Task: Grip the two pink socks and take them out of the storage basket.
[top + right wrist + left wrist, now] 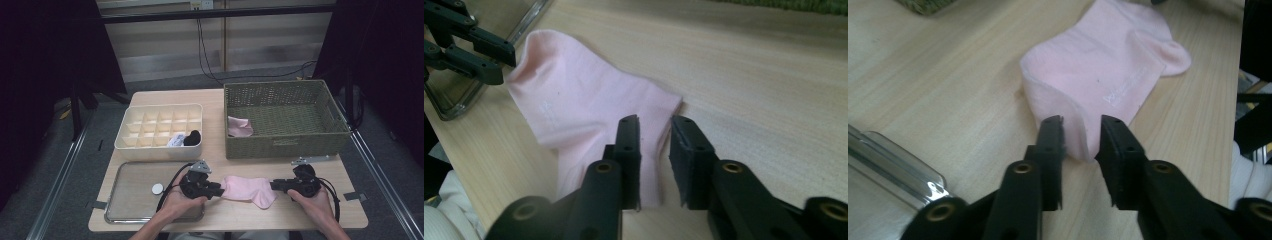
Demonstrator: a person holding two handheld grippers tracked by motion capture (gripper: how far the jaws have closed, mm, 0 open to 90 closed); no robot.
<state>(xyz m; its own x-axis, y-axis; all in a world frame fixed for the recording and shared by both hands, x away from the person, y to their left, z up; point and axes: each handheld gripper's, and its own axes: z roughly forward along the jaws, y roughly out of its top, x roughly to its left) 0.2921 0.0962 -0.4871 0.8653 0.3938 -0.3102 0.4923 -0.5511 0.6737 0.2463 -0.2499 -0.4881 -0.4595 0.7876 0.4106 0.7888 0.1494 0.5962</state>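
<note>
Pink sock [248, 189]: one item, lying flat on the wooden table [220, 215] near its front edge, between the two hand-held grippers; long axis runs left to right in the high view. In the left gripper view the sock [1108, 65] shows a raised, curled edge at its near end and a faint line of white lettering on its upper face. In the right gripper view the same sock [574, 107] lies smooth, with its far end beside the other gripper's black jaws.

Left gripper [216, 190]: held in the person's left hand [177, 202], level with the table, at the sock's left end. Jaws apart; the curled edge of the sock stands in the gap between them, with daylight on both sides, so nothing is pinched [1081, 135].

Right gripper [276, 185]: held in the person's right hand [312, 200], at the sock's right end. Jaws apart, with the sock's edge lying in the gap beneath them, unclamped [655, 135].

Metal tray [131, 212]: front left of the table, just beside the left gripper; one small white round disc [157, 188] rests in it.

White divided organiser box [131, 145]: behind the tray; a black rolled item [192, 137] and a white one [175, 141] occupy cells in its near right corner.

Green woven basket [280, 146]: rear right of the table; a second pink sock [239, 126] lies inside at its left end
</note>
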